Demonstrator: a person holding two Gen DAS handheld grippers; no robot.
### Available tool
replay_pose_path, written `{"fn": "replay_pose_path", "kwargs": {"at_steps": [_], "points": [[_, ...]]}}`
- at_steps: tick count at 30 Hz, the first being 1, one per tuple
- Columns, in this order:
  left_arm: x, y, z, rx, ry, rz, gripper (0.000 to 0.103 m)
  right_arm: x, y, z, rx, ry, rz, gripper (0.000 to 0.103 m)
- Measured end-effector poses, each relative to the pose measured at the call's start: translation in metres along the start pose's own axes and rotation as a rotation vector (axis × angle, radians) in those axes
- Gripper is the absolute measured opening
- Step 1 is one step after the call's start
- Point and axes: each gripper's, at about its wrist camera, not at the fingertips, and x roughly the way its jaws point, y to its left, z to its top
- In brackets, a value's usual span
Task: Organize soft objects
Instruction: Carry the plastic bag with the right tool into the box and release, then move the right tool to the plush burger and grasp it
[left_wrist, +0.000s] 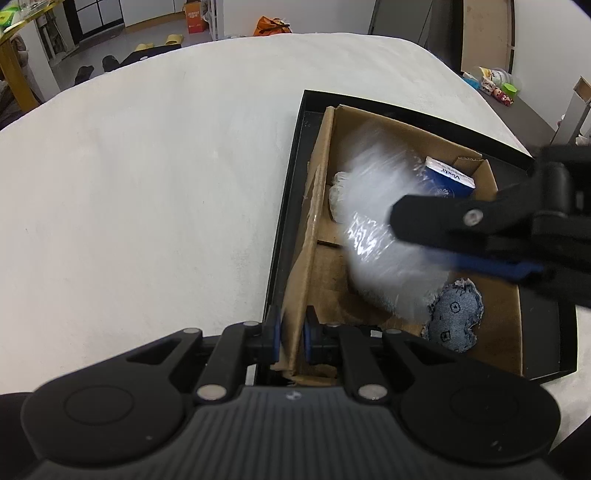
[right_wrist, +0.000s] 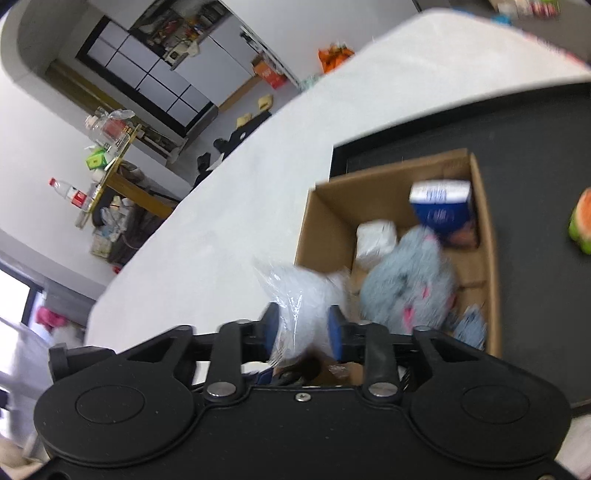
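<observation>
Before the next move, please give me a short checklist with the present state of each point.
1. Left gripper pinches the cardboard box wall: ok.
2. Bagged grey plush toy is over the box: ok.
3. Right gripper has let go of the plastic bag: cannot tell; the bag sits between its pads, blurred.
4. Blue tissue pack and denim heart are inside the box: ok.
5. Watermelon toy is put away: not ok; it lies outside on the black tray.
</observation>
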Motion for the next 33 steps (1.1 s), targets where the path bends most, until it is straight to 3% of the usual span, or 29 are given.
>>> {"fn": "replay_pose_path", "kwargs": {"at_steps": [1, 3, 20, 33], "points": [[0.0, 0.0, 0.0, 0.0, 0.001, -0.001, 0.011, 0.0, -0.001, 0.0, 0.006, 0.001, 0.0, 0.047], [0.001, 0.001, 0.0, -0.002, 0.004, -0.002, 0.011, -0.003, -0.002, -0.001, -0.006, -0.015, -0.025, 0.05], [-0.008, -0.007, 0.004, 0.028, -0.008, 0.031, 0.015, -0.042, -0.034, 0.008, -0.069, -0.08, -0.17, 0.053], [-0.018, -0.016, 0.011, 0.058, -0.018, 0.06, 0.018, -0.067, -0.086, 0.016, -0.048, -0.125, -0.256, 0.059]]}}
